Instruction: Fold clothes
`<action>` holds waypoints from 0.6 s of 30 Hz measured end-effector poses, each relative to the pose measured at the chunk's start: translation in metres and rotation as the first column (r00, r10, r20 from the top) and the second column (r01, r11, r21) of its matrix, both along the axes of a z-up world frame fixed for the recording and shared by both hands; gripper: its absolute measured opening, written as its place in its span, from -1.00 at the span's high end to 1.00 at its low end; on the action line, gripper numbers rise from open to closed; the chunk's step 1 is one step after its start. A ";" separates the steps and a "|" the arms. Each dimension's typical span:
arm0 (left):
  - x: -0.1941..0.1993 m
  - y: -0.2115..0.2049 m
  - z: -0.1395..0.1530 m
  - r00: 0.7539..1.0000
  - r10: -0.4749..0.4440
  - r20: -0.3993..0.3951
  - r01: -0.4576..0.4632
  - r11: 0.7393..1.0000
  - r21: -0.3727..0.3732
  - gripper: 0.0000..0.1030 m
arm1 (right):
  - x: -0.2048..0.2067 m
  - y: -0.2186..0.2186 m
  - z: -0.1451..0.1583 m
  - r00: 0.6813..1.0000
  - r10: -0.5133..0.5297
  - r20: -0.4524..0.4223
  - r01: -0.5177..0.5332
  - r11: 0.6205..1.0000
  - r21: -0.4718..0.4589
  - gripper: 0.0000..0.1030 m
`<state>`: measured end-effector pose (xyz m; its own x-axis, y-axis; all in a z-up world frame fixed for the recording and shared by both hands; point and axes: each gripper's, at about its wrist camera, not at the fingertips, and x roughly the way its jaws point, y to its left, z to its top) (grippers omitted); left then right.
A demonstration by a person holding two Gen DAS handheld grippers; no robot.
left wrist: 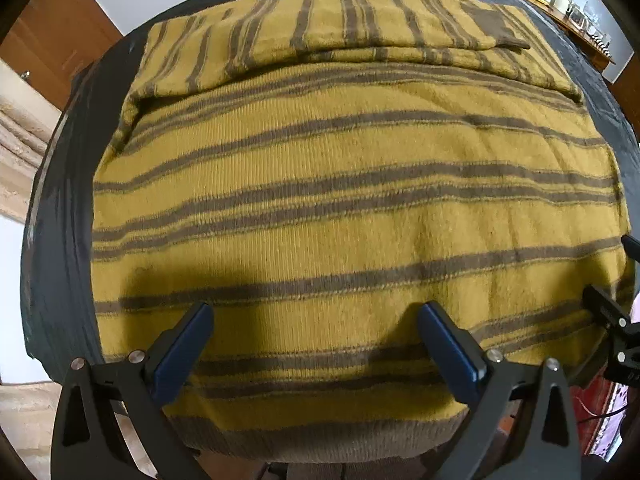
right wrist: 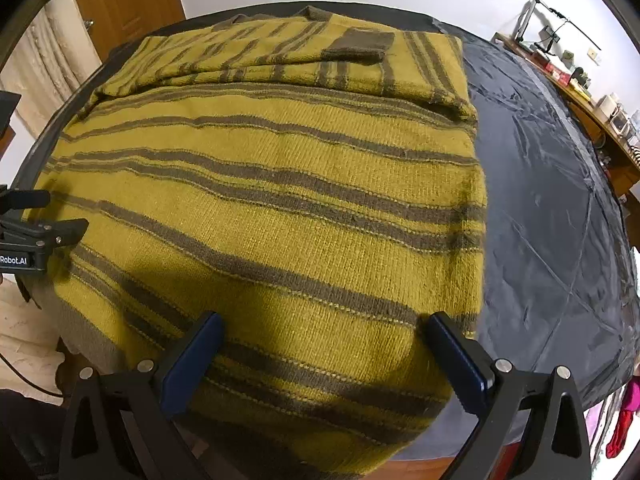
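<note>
A mustard-yellow sweater with brown stripes [left wrist: 340,208] lies flat on a black table cover [left wrist: 68,216]. Its sleeves [left wrist: 320,32] are folded across the chest at the far end, and its brown hem [left wrist: 320,440] hangs over the near table edge. My left gripper [left wrist: 316,324] is open and empty, low over the hem on the left side. My right gripper [right wrist: 324,336] is open and empty over the sweater [right wrist: 260,208], near its right hem corner. The right gripper shows at the right edge of the left wrist view [left wrist: 616,320], the left one at the left edge of the right wrist view [right wrist: 36,232].
The black cover [right wrist: 560,220] stretches bare to the right of the sweater. A wooden shelf with small items [right wrist: 600,100] runs along the far right wall. A wooden door [left wrist: 52,40] and beige curtain [left wrist: 16,136] stand at the left.
</note>
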<state>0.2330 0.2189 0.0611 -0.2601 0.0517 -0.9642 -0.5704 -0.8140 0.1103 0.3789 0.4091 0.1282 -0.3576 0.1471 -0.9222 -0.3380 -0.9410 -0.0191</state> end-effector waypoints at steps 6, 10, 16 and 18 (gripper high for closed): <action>0.012 -0.004 0.001 1.000 0.007 -0.002 -0.007 1.000 0.008 -0.98 | 0.008 -0.005 0.000 1.000 -0.001 -0.015 0.001 1.000 0.007 -1.00; 0.020 -0.005 0.002 1.000 0.009 -0.004 -0.009 1.000 0.011 -0.98 | -0.010 0.000 -0.001 1.000 -0.003 -0.019 0.003 1.000 0.010 -1.00; 0.031 -0.007 0.004 1.000 0.006 -0.006 -0.006 1.000 0.015 -0.98 | -0.008 -0.002 0.001 1.000 0.000 -0.022 0.001 1.000 0.011 -1.00; 0.034 -0.009 0.005 1.000 0.006 -0.004 -0.006 1.000 0.019 -0.98 | -0.005 -0.003 0.001 1.000 0.001 -0.020 -0.001 1.000 0.010 -1.00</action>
<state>0.2674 0.2102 0.0661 -0.2641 0.0687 -0.9620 -0.5652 -0.8193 0.0966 0.3735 0.4061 0.1291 -0.3757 0.1565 -0.9134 -0.3378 -0.9410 -0.0223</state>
